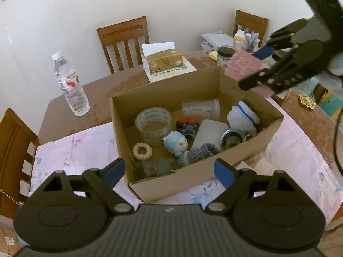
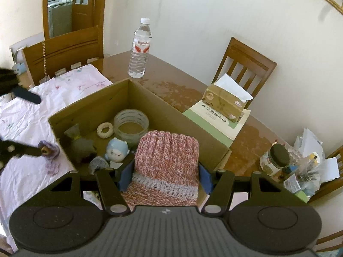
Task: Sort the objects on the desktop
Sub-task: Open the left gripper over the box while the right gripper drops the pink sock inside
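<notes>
Nearest the lens in the left wrist view, the left gripper (image 1: 169, 172) stands wide apart and holds nothing, poised over the near wall of the cardboard box (image 1: 163, 187), which sits on the pink floral cloth (image 1: 70, 147) at the near edge of the table (image 1: 103, 90). Inside the box, from left to right, lie a white ring (image 1: 142, 150), a tape roll (image 1: 153, 126), a pale blue figurine (image 1: 176, 142) and a white-and-blue cap (image 1: 243, 117) toward the far right corner. Further right, above the box's far right corner, the right gripper (image 2: 165, 174) is clamped on a folded pink knitted cloth (image 2: 169, 156), its jaws pressing both side edges. Seen from the right wrist, the cloth's free end points ahead over the near wall of the box, so the right hand is plainly the nearer one: the drop looks to need only a little travel forward over the open interior before letting go.
</notes>
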The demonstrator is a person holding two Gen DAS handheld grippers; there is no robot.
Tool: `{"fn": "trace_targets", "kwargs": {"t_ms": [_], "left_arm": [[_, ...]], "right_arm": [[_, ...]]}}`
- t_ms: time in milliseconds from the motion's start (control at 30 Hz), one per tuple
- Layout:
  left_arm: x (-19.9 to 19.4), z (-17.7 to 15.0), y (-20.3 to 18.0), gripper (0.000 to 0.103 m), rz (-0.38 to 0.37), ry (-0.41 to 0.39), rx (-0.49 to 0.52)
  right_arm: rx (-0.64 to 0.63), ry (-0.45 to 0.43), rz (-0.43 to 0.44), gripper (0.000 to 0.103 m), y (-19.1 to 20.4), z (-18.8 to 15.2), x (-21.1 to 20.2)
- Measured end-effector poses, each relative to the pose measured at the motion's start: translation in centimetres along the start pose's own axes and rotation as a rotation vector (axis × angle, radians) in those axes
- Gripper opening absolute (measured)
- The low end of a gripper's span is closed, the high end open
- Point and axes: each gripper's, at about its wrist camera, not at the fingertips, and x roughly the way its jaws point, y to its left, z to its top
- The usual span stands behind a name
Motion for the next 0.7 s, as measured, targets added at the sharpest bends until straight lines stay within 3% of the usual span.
{"fn": "trace_targets", "kwargs": {"t_ms": [200, 333, 700], "left_arm": [[-0.8, -0.6, 0.5, 0.090, 0.018, -0.007, -0.025], [-1.0, -1.2, 0.8, 0.090, 0.029, 0.001, -0.033], [-0.7, -2.9, 1.3, 0.090, 0.032, 0.041, -0.066]], "right_arm": [[-0.005, 0.023, 0.004, 0.068, -0.5, 1.5, 2.1], [-0.016, 0.002, -0.037, 0.086, -0.4, 2.2, 2.7], [0.009, -0.034, -0.034, 0.088, -0.6, 1.6, 1.4]]}}
